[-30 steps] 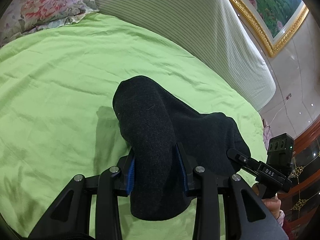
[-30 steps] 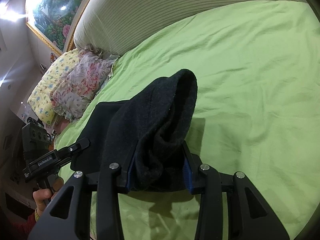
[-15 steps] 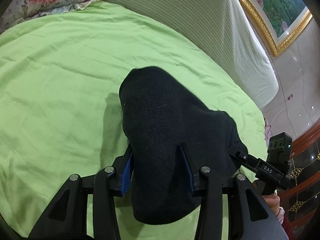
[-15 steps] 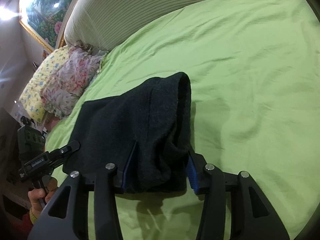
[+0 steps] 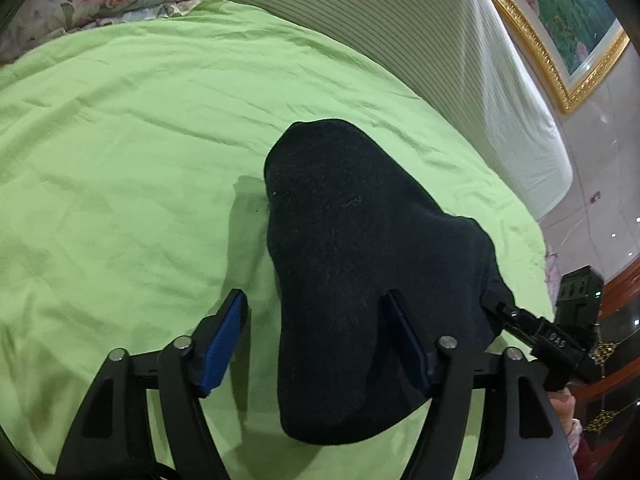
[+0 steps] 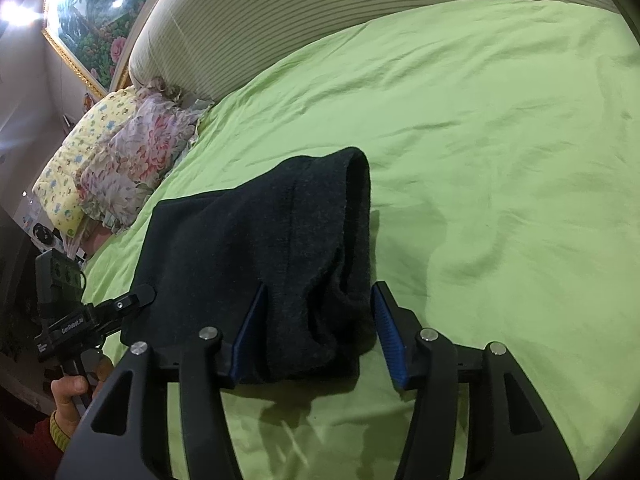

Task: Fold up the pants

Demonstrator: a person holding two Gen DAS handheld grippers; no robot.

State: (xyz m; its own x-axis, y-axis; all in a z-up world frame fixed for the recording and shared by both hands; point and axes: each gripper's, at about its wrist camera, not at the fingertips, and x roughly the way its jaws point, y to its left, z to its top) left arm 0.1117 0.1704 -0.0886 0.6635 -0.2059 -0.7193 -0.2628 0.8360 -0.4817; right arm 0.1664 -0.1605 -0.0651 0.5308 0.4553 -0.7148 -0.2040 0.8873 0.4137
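Observation:
The black pants [image 5: 360, 264] lie folded in a thick bundle on the green bedsheet [image 5: 120, 160]. My left gripper [image 5: 316, 316] is open, its blue pads apart, with the near end of the bundle lying between them. My right gripper [image 6: 318, 304] is open too, its pads standing either side of the bundle's other end [image 6: 280, 256]. Each gripper shows in the other's view: the right one [image 5: 532, 328] at the bundle's right edge, the left one [image 6: 96, 312] at its left edge.
Floral pillows [image 6: 120, 168] lie at the head of the bed by the striped padded headboard [image 5: 400, 40]. A gold-framed painting [image 5: 560, 20] hangs above it. Dark wooden furniture [image 5: 616, 320] stands beside the bed.
Both grippers have opened and let go of the pants. The bundle has come down onto the sheet.

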